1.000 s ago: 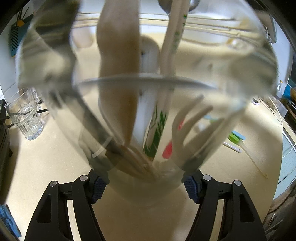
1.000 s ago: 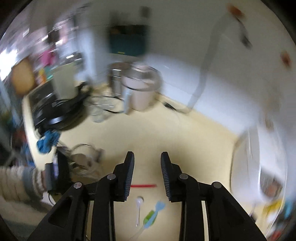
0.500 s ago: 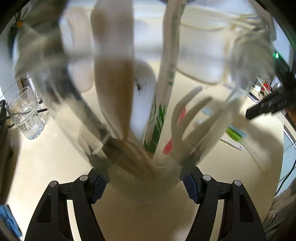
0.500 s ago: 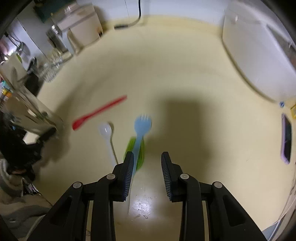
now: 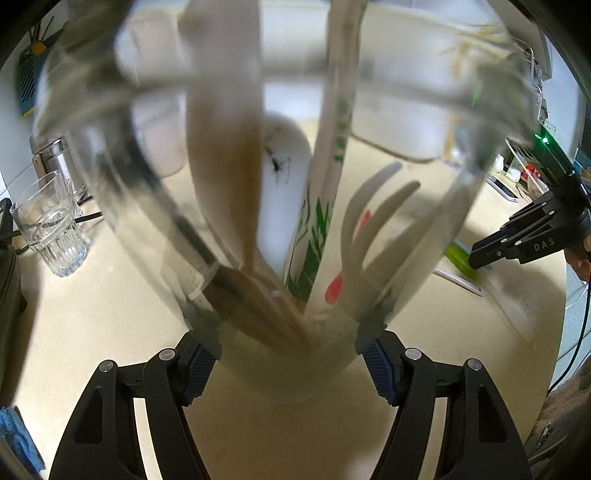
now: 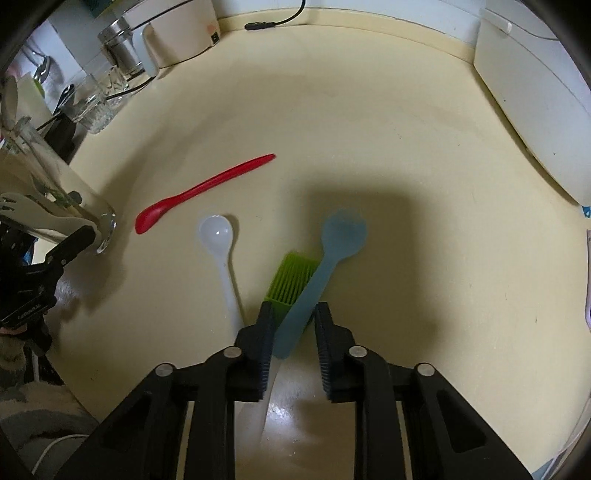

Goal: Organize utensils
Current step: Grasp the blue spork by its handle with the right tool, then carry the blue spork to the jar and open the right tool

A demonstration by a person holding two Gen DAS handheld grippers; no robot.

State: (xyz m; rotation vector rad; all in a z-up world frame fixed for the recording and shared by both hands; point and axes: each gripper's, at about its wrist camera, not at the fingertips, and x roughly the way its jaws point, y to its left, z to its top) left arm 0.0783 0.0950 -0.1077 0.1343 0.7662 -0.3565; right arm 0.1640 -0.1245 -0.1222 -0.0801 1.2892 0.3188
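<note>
My left gripper [image 5: 288, 350] is shut on the base of a clear glass jar [image 5: 147, 192], tilted over the counter. In the jar stand a wooden spatula [image 5: 225, 147], a white handle with green print [image 5: 314, 236] and a pale fork [image 5: 369, 236]. My right gripper [image 6: 293, 321] points down at the counter. Its jaws are closing around the handle of a blue spork [image 6: 341, 232], with thin gaps still showing. The spork lies across a green brush [image 6: 291, 277]. A white spoon [image 6: 216, 230] and a red spoon [image 6: 207, 186] lie to its left. In the left wrist view the right gripper [image 5: 476, 258] shows at the right.
Drinking glasses [image 6: 92, 99] and a white appliance [image 6: 181, 29] stand at the back left. A large white box [image 6: 535, 92] lines the right side. A cable plug [image 6: 258, 25] lies by the back wall. A ribbed glass [image 5: 51, 229] stands left of the jar.
My right gripper came down from a high, blurred view to the counter and narrowed its jaws around the blue spork's handle. It entered the left wrist view. The left gripper kept the jar still.
</note>
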